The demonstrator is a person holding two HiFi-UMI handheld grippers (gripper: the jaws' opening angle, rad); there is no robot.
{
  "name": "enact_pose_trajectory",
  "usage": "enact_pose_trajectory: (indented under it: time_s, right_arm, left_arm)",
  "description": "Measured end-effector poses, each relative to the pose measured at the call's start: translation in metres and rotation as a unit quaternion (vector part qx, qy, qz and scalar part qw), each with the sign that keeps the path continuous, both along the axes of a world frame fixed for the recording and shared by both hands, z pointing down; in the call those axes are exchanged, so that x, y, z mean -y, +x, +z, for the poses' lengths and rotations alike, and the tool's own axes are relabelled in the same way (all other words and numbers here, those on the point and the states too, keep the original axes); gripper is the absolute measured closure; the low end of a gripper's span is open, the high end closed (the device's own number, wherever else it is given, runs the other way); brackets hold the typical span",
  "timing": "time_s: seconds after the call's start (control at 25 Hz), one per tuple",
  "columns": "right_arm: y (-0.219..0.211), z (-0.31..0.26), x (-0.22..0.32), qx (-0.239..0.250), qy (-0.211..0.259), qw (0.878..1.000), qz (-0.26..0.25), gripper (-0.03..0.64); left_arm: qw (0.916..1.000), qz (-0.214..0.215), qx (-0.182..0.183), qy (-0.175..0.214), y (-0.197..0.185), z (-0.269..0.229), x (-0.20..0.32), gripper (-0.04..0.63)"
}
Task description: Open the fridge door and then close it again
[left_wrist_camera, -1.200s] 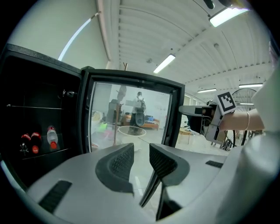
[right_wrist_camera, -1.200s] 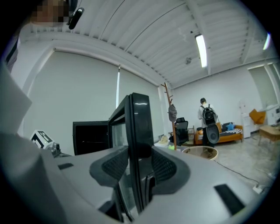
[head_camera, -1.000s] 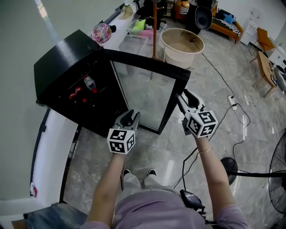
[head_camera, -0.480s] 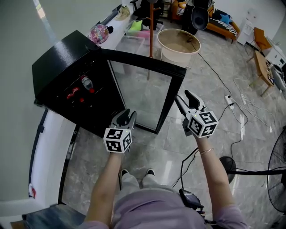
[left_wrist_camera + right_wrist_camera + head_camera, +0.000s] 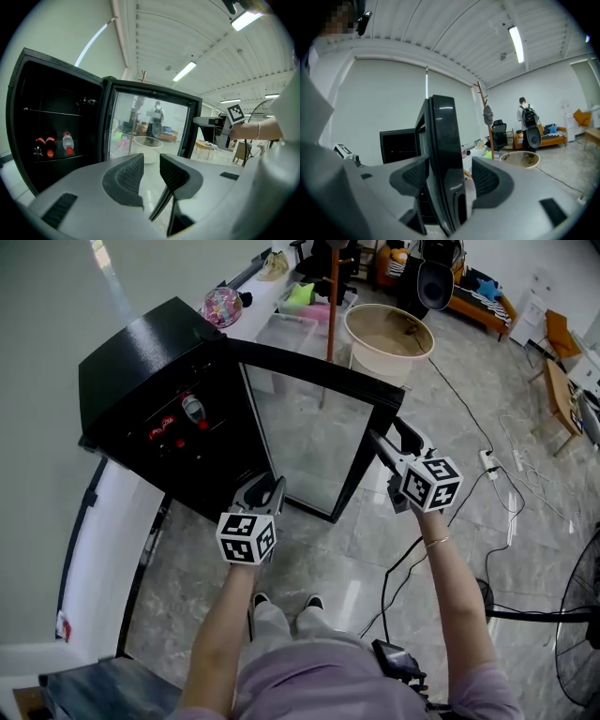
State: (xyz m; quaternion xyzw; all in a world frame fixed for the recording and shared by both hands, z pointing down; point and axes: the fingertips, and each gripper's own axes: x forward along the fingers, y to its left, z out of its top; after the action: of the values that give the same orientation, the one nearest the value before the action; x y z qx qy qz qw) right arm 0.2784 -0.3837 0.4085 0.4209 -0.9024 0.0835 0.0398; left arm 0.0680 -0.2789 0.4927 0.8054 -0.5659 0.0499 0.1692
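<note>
The black fridge (image 5: pixel 141 362) stands with its glass door (image 5: pixel 309 437) swung wide open; red-capped bottles (image 5: pixel 51 145) sit on a shelf inside. My right gripper (image 5: pixel 387 432) is at the door's free edge. Its jaws have just been opening, and the door edge (image 5: pixel 443 154) stands between the pads with a gap on the right side. My left gripper (image 5: pixel 266 486) hangs low in front of the door's hinge side, open with nothing between its fingers (image 5: pixel 126 173).
A beige tub (image 5: pixel 387 334) and a wooden pole (image 5: pixel 333 296) stand behind the door. Cables and a power strip (image 5: pixel 487 460) lie on the tiled floor at the right, and a fan (image 5: pixel 572 615) stands further right. A white counter (image 5: pixel 103 540) runs along the left.
The right gripper's jaws have spread wider around the door's edge. The left gripper has stayed where it was, and the door's angle looks the same.
</note>
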Motion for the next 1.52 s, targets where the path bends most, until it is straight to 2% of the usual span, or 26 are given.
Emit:
enact_pose_trajectory:
  time_s: [0.24,0.56,1.08,1.52]
  right_arm:
    - [-0.011,0.005,0.000,-0.005,-0.001,1.000,-0.025,0.342]
    - [-0.016,0.004,-0.015,-0.015,0.008,1.000,-0.023,0.384]
    - [-0.047,0.005,-0.088,-0.031,0.020,0.997,-0.074,0.405]
    - [-0.085,0.006,-0.142,-0.056,0.035,0.992,-0.105,0.417]
  left_arm:
    - [0.9999,-0.011,-0.002,-0.003,-0.006,0.002,-0.009,0.494]
    - [0.9998,-0.013,-0.011,0.002,-0.004,-0.005,-0.014,0.500]
    - [1.0000,0.007,-0.002,-0.007,0.018,0.003,-0.049,0.502]
    - [0.9998,-0.020,-0.008,0.002,-0.003,-0.005,-0.080,0.503]
